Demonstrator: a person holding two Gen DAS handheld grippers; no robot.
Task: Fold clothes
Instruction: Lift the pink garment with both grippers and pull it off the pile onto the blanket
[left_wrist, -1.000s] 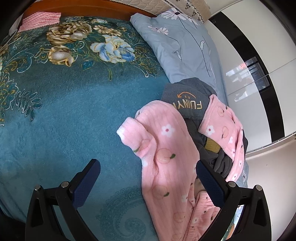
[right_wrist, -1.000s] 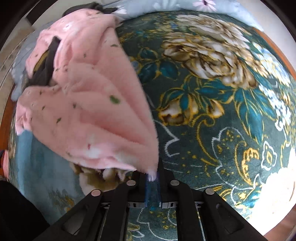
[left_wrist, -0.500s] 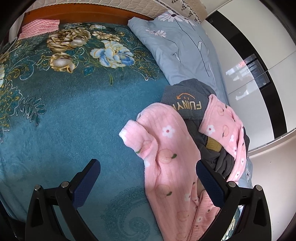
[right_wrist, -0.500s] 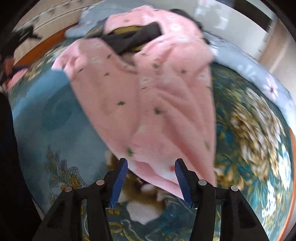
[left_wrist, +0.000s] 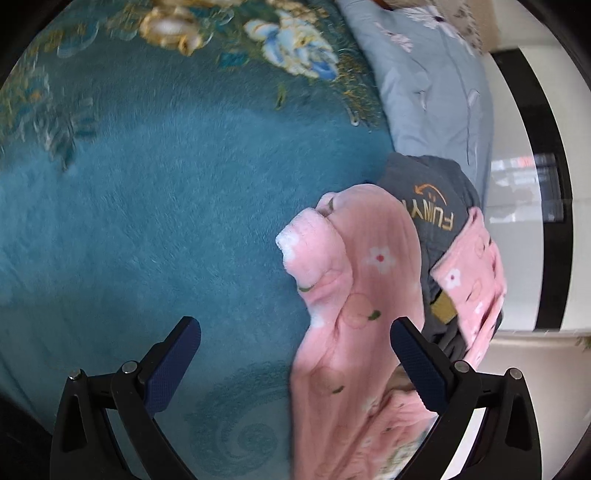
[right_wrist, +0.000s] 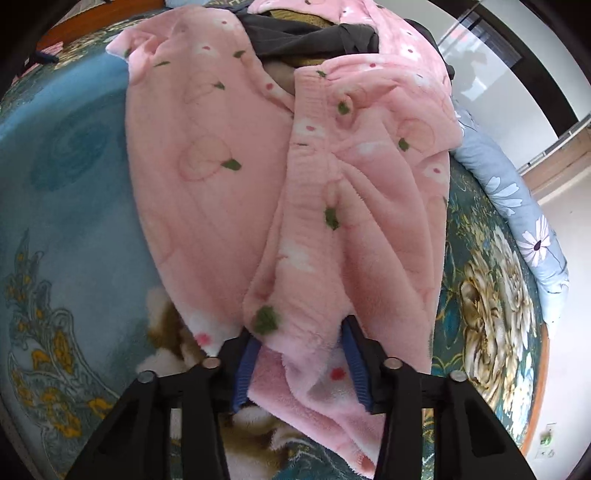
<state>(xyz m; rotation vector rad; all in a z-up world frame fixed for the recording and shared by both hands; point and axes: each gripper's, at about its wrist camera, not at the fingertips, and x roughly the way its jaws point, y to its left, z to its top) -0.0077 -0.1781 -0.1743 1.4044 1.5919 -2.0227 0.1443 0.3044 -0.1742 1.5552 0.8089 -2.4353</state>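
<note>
1. Left wrist view: your left gripper (left_wrist: 295, 363) is spread wide and holds nothing. It hangs over the teal floral blanket (left_wrist: 155, 206) of the bed.
   - The pink fleece garment (left_wrist: 354, 295) lies ahead of this gripper and to its right. Its near part passes between the two fingers, closer to the right finger, but I cannot tell whether it touches it.
   - A rolled cuff or corner of the garment points toward the left, forward of the gripper.
   - Beyond the pink garment, further forward and right, a dark grey garment (left_wrist: 428, 192) with orange letters lies partly under it. A pale blue quilt (left_wrist: 436, 85) lies past that.

2. Right wrist view: your right gripper (right_wrist: 301, 363) is about half open, and the near hem of the pink fleece garment (right_wrist: 332, 184) lies draped between its fingers. The fingers are not pressed on the cloth, so I judge it is not clamped.
   - The long axis of the garment runs straight away from this gripper, from the hem at the fingers up to the pile of clothes at the far end.

3. My judgement: the right gripper is the nearer one to the hem, so closing it there is the natural next move. Your left gripper must go forward and right to reach the cuff.
</note>
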